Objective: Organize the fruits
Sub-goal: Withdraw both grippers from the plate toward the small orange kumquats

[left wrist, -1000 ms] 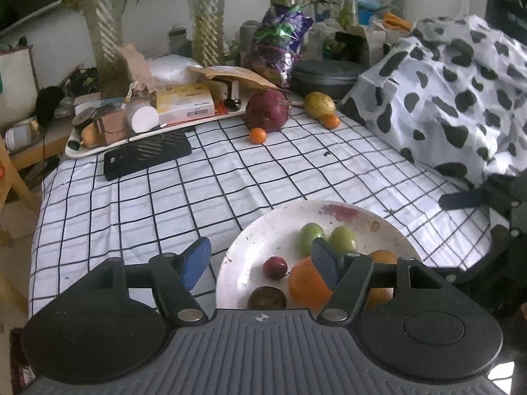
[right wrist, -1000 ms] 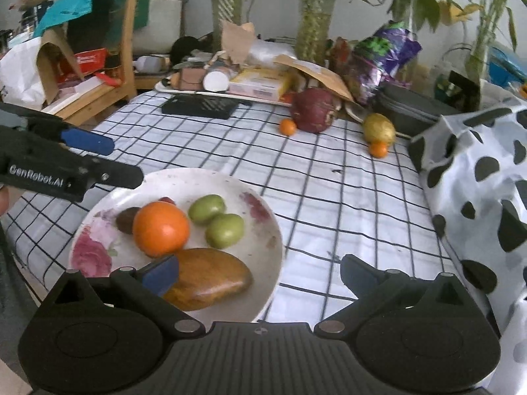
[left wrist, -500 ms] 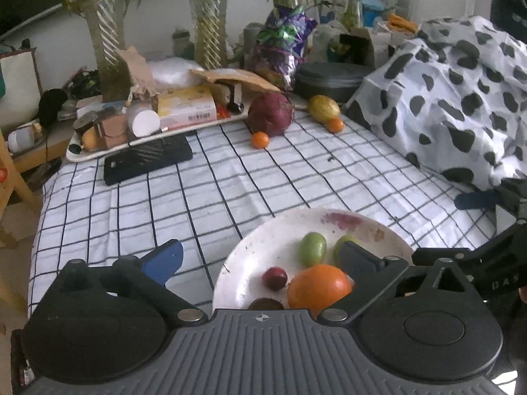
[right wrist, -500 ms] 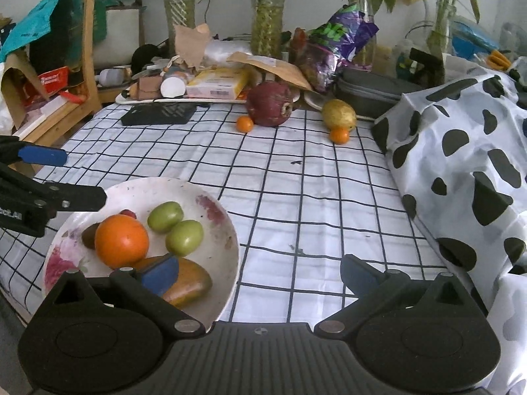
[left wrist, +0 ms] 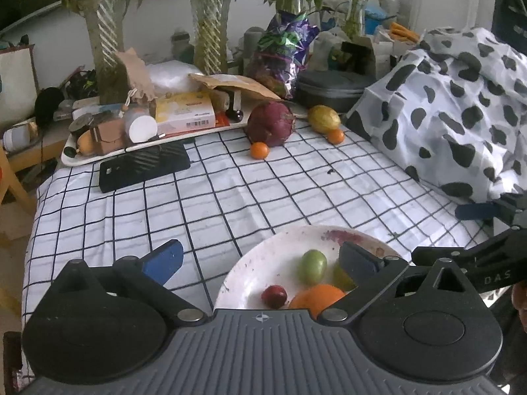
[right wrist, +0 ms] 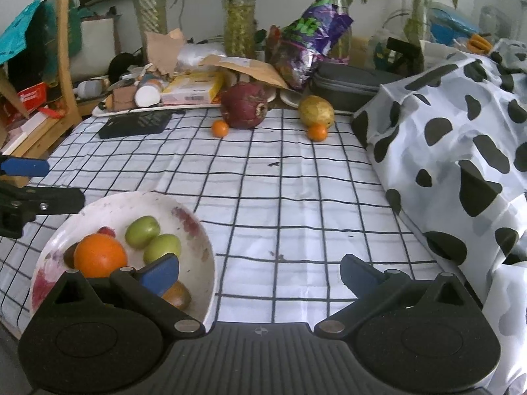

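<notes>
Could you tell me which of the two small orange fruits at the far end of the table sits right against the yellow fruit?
The right-hand small orange fruit, tucked against the yellow fruit. The other small orange fruit lies beside the dark red fruit.

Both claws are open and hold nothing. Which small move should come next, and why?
Probably the right claw should move forward toward the small orange fruit beside the yellow oval fruit. The white plate already holds several fruits, while four still lie at the far side of the checked tablecloth, and this claw is open and holds nothing.
</notes>
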